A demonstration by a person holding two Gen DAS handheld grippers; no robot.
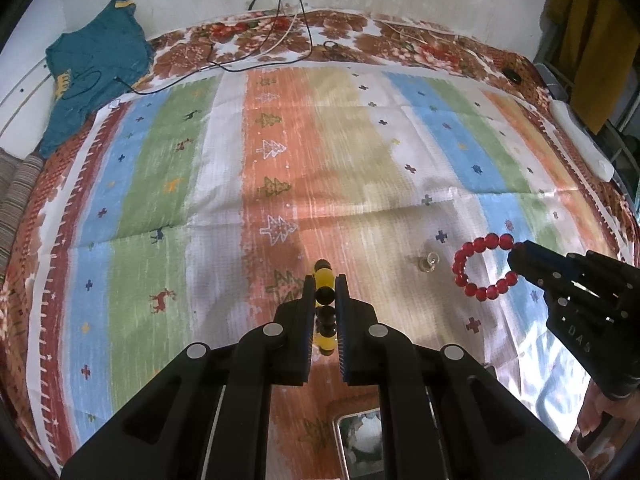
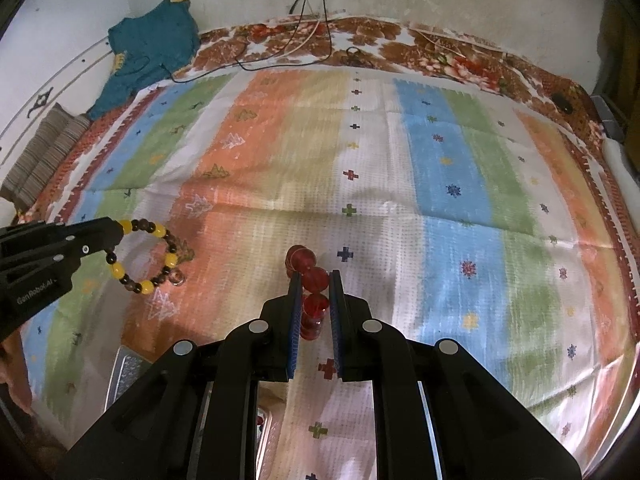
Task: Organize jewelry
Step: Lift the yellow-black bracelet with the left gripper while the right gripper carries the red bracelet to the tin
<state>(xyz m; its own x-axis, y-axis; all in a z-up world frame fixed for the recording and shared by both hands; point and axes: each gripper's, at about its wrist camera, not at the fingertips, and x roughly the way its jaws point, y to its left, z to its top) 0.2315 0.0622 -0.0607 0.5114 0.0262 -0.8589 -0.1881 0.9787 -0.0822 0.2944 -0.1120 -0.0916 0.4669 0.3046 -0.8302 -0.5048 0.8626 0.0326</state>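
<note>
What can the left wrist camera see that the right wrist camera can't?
Only the left wrist view shows the red bracelet as a whole ring, held at its edge by the right gripper. Only the right wrist view shows the yellow and black bracelet as a whole ring, held by the left gripper. Both show the striped cloth, the teal garment and a small clear ring.

- On the right gripper (image 1: pixel 516 258), seen from my left wrist camera, I read raised letters "DAS"; anything after them is cut off
- On the left gripper (image 2: pixel 116 236), from my right wrist camera, I read "GenRobot.AI"
</note>
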